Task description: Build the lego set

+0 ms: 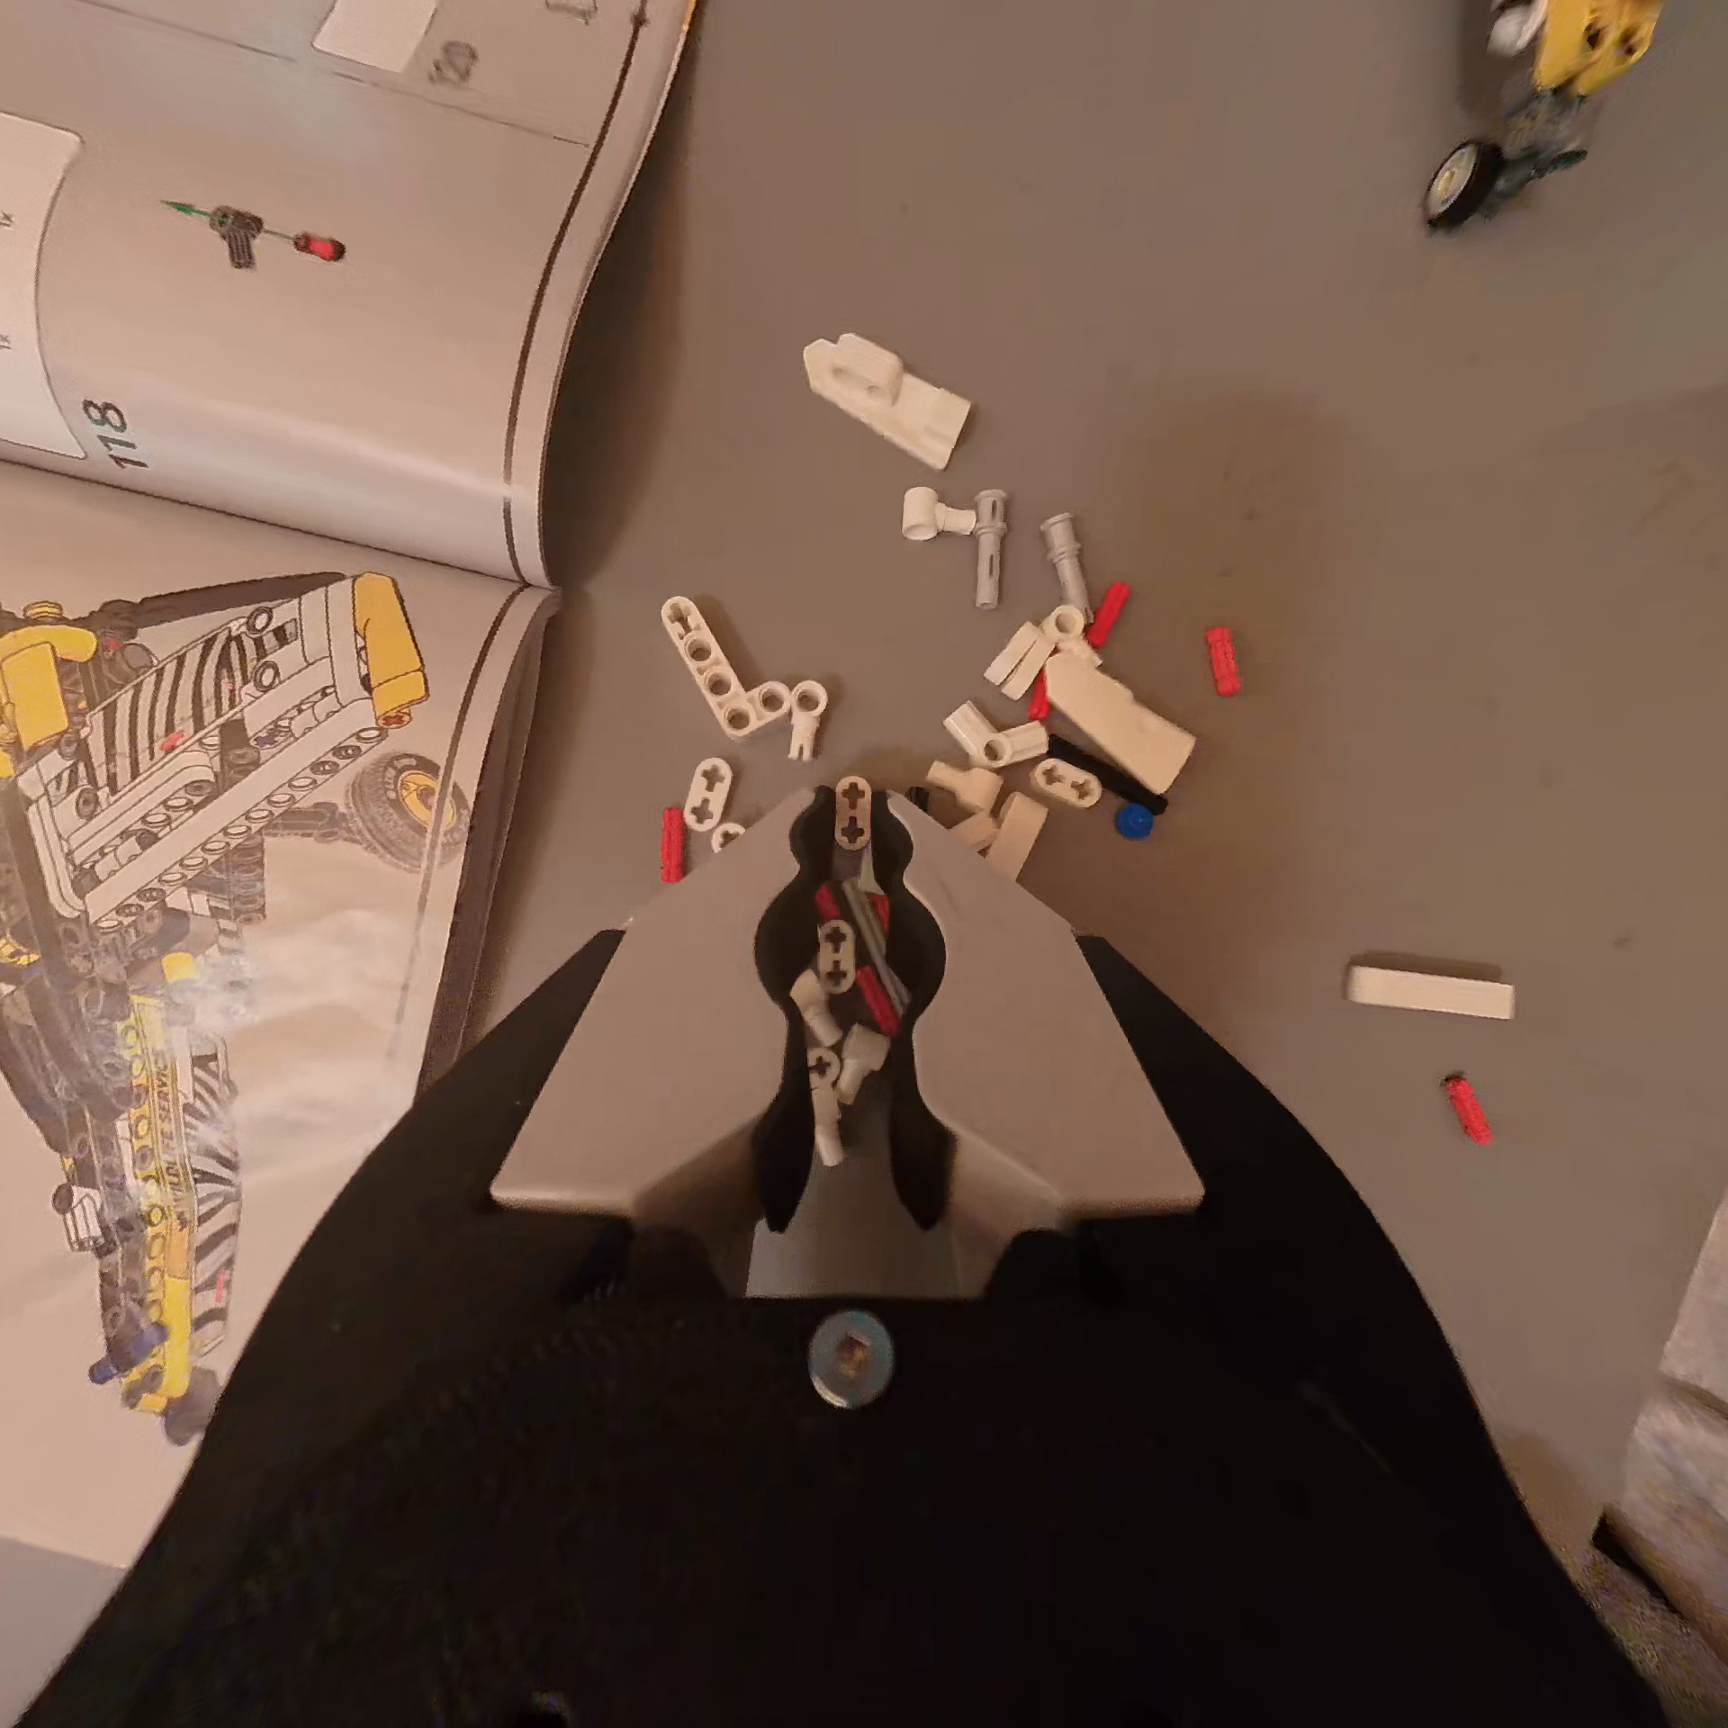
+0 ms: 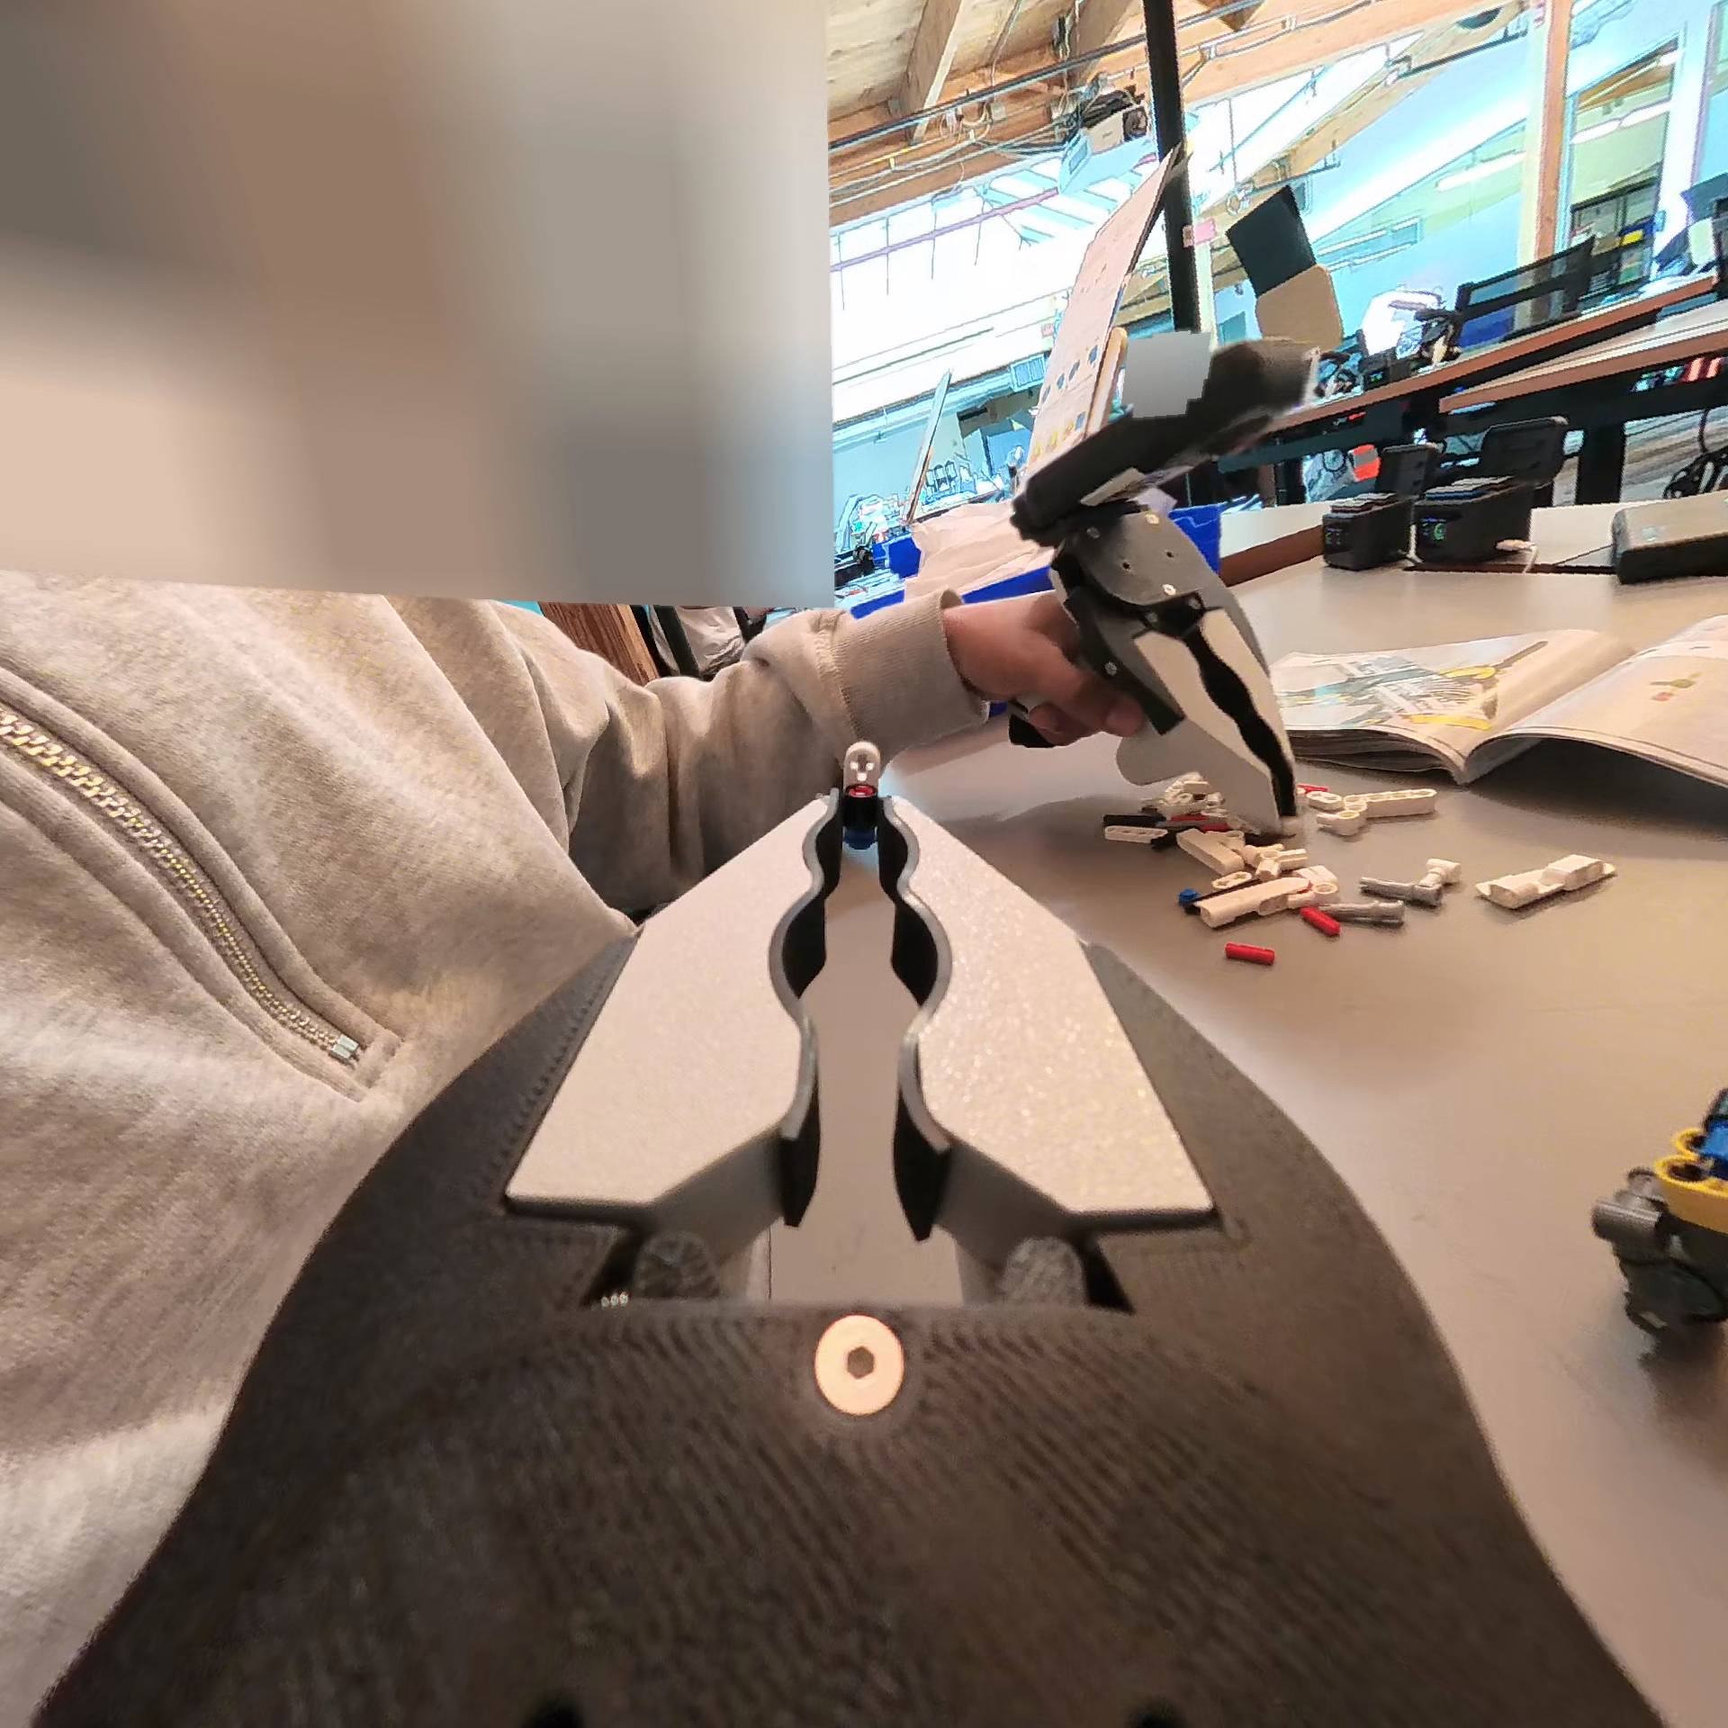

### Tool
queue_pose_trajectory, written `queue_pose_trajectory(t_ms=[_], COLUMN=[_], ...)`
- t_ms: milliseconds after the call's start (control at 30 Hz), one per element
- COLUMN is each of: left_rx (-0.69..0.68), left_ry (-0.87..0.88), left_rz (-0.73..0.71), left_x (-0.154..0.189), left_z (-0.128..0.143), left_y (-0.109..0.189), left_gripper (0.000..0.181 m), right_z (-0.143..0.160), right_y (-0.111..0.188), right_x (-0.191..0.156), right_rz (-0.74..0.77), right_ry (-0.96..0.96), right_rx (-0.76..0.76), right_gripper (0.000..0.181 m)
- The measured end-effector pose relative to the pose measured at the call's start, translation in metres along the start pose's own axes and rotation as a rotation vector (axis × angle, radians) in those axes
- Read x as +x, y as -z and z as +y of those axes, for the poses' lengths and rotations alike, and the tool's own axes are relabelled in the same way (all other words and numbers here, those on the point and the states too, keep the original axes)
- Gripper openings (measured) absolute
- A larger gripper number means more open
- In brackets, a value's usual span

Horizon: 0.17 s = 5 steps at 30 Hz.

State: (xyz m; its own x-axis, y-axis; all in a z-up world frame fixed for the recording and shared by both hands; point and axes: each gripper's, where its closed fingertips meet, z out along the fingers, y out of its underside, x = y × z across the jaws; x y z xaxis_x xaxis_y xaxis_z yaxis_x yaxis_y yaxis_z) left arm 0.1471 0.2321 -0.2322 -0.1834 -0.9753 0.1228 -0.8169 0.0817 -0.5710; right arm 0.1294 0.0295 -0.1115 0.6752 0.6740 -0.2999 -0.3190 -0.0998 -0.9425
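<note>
My left gripper (image 1: pixel 853 793) points down into a pile of small white, grey and red lego pieces (image 1: pixel 1029 711) on the grey table (image 1: pixel 1309 374). Its tips are shut on a small white two-hole link (image 1: pixel 853 823). It also shows in the right wrist view (image 2: pixel 1276 818), with its tip in the pile (image 2: pixel 1244 865). My right gripper (image 2: pixel 860 809) is raised above the table's near edge, in front of a person's grey hoodie. It is shut on a small assembly (image 2: pixel 860 776): a white two-hole link on a red and blue pin.
An open instruction booklet (image 1: pixel 280 374) lies left of the pile and also shows in the right wrist view (image 2: pixel 1496 711). A partly built yellow vehicle (image 1: pixel 1533 93) stands at the far right (image 2: pixel 1674 1234). A long white beam (image 1: pixel 1431 1000) and loose red pins (image 1: pixel 1468 1108) lie apart.
</note>
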Motion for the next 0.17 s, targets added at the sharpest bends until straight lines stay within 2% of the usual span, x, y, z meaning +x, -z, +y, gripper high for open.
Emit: queue_pose_trajectory(t_ms=[67,167], left_rx=[0.161,0.660], left_ry=[0.062,0.321], left_rz=[0.128,0.524], left_x=[0.022,0.071], left_z=[-0.022,-0.084], left_y=[0.012,0.071], left_gripper=[0.005,0.004], right_z=[0.002,-0.002], right_y=[0.002,0.004], right_x=[0.004,0.014], right_rz=[0.005,0.053], right_ry=[0.000,-0.020], right_rx=[0.011,0.033], right_gripper=[0.005,0.005])
